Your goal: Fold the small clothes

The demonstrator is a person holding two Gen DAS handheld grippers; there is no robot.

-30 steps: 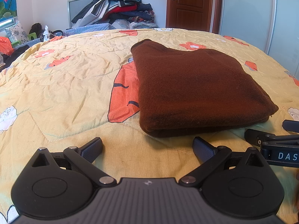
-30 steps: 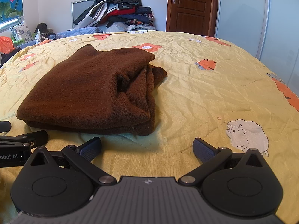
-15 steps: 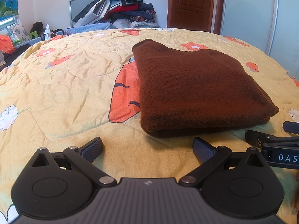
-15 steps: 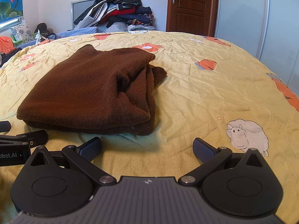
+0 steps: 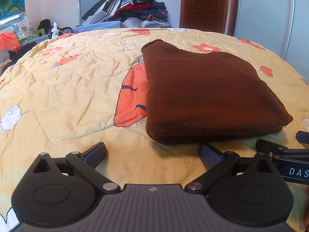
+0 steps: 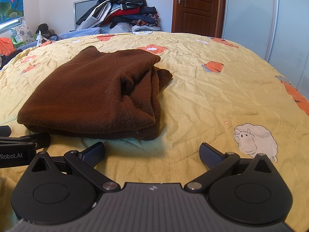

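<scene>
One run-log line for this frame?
left gripper: open, empty | right gripper: open, empty | brown sweater: folded on yellow quilt, untouched | both grippers at near edge

Very little differs from a second ago. In the left wrist view the folded brown sweater sits a touch further right and lower against the orange patch of the yellow quilt, so that camera has edged slightly. In the right wrist view the sweater keeps the same outline, apart from a tiny shift.
</scene>
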